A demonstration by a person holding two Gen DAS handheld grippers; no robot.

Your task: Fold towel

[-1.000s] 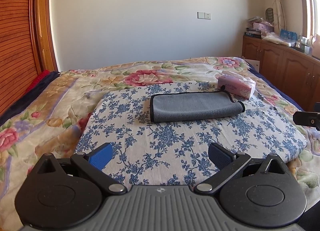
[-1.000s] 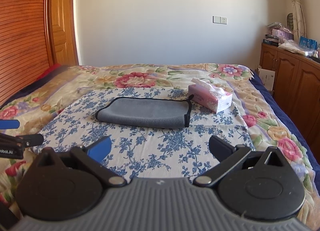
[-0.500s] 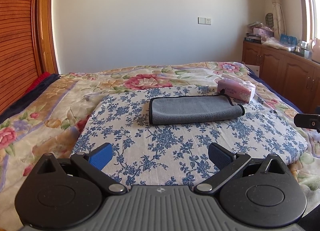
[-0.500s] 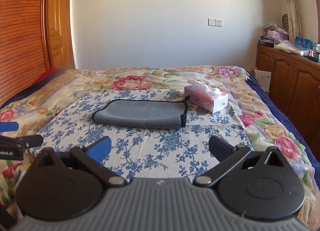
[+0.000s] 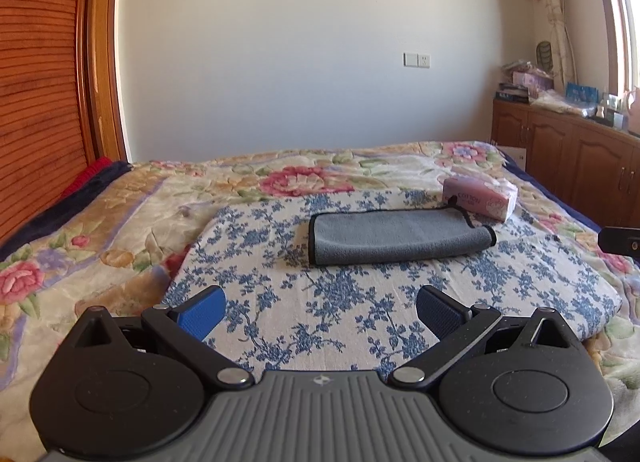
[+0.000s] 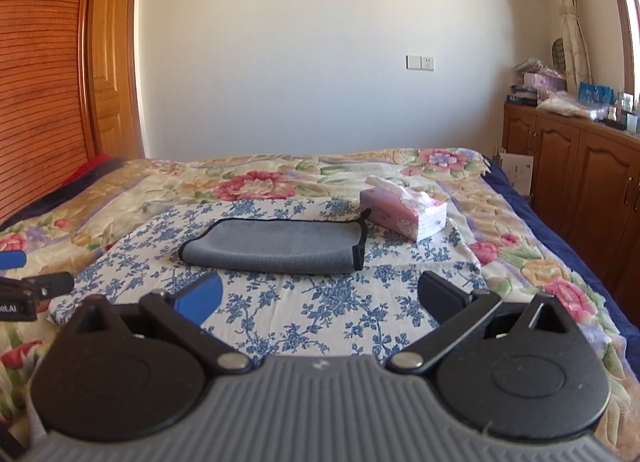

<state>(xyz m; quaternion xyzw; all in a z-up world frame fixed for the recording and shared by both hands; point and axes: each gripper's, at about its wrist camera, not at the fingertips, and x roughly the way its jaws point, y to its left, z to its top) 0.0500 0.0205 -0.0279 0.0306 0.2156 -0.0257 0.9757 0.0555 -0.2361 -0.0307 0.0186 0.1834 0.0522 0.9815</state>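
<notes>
flat on the blue-and-white floral cotton sheet [image 5: 360, 302]: a grey microfibre towel with black piping [image 5: 396, 236], already doubled over, long axis running left to right across both views. straight ahead of both tools and well apart from them, nothing touching it. rounded fold toward the tools, black-edged short end and hanging loop on the right, just beside a pink soft-pack tissue box [image 5: 480, 198].

left gripper [image 5: 320, 310] with blue pads spread wide, nothing between them; towel slightly right of its centre line. right gripper [image 6: 318, 296] likewise spread and empty; towel slightly left of its centre line. judged about equally near, left tool suited to the left short end, right tool to the looped end.

readable: "cotton" on the tissue pack; a partial white label ending "olai" on the left tool as seen at the edge of the right wrist view. other print too small to tell.
</notes>
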